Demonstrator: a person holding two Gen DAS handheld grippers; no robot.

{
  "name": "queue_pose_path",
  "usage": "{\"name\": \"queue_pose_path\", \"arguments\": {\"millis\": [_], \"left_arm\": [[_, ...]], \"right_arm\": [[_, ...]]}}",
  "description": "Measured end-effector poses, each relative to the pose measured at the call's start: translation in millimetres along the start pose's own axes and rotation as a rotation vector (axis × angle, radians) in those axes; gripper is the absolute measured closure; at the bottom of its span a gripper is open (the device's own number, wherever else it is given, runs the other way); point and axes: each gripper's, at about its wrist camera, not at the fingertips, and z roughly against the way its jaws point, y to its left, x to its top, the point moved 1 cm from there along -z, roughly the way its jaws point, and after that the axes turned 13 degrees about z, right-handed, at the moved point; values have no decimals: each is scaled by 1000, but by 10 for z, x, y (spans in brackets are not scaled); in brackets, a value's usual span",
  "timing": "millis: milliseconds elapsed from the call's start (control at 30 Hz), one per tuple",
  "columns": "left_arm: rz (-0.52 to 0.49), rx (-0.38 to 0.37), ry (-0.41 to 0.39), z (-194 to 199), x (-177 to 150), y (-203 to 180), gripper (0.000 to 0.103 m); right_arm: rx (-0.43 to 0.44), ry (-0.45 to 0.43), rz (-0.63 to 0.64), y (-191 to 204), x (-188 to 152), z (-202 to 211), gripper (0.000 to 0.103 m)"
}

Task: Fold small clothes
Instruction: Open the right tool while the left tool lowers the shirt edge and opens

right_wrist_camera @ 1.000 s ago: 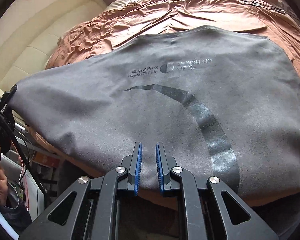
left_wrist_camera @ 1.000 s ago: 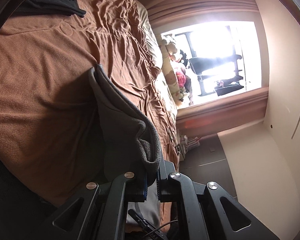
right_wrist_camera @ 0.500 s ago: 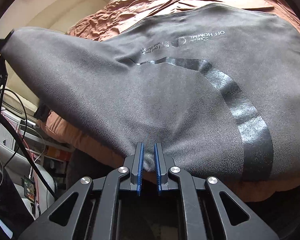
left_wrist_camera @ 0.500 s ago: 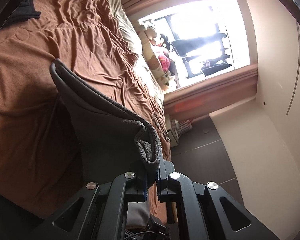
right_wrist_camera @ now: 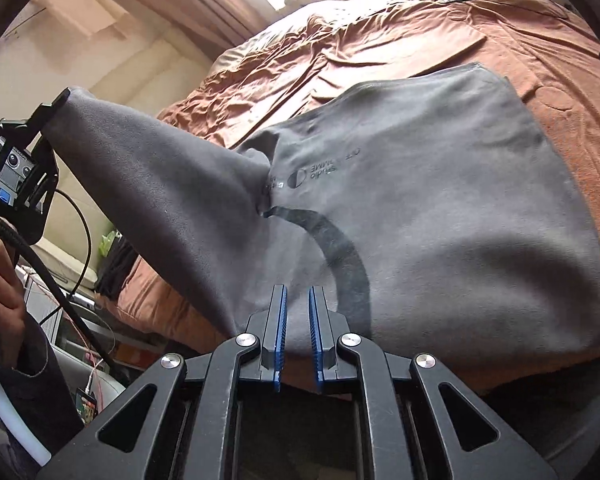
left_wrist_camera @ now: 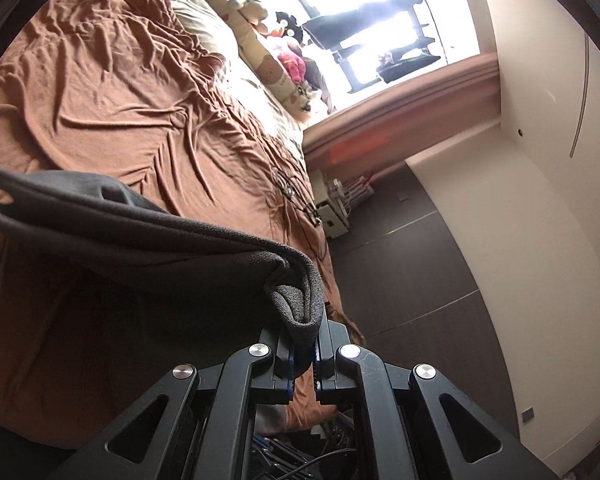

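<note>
The grey garment [right_wrist_camera: 440,208] lies mostly spread on the brown bedspread [right_wrist_camera: 548,52] ahead of the right tongs [right_wrist_camera: 298,332], and the fold looks barely begun — one corner is up, nothing is yet laid over. The left tongs [left_wrist_camera: 304,354] are clamped on a bunched grey edge of it, the cloth rising from between the blue pads and stretching away to their left as a doubled flap above the bed; from the right wrist view the same tool [right_wrist_camera: 56,102] shows far to the left with the lifted corner drawn up to it, a hand [right_wrist_camera: 0,280] on its handle below. The right tongs stand narrow, their jaws having just been opening a little; the cloth's near edge lies at and behind the blue pads, but whether they pinch it I cannot tell for certain — the slot between them reads as free. Left to do, as I judge it: carry the raised side across and lay it over the flat part, then fold again. Beyond the right tongs, on the garment's chest, there is printed writing [right_wrist_camera: 320,170] above a dark curved band [right_wrist_camera: 340,256]; it appears upside down and blurred — roughly "OFF HOMME" and "Studio", with no certainty.
</note>
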Motion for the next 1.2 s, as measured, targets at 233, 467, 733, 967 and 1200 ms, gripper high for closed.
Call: {"name": "queue_pose_path", "arguments": {"millis": [233, 467, 733, 967, 1200], "left_arm": [[-57, 37, 94, -414, -267, -154, 97], [-92, 75, 169, -774, -543, -207, 97], [-120, 130, 255, -1276, -849, -151, 97], [-123, 170, 351, -1689, -1127, -21, 97], [-163, 254, 460, -2007, -1370, 98, 80]], "right_arm": [[-20, -76, -36, -211, -194, 380, 58], [-55, -93, -81, -417, -407, 685, 58], [-86, -107, -108, -522, -574, 1029, 58], [-123, -115, -133, -635, -676, 1260, 58], [-133, -101, -143, -668, -714, 1345, 58]]}}
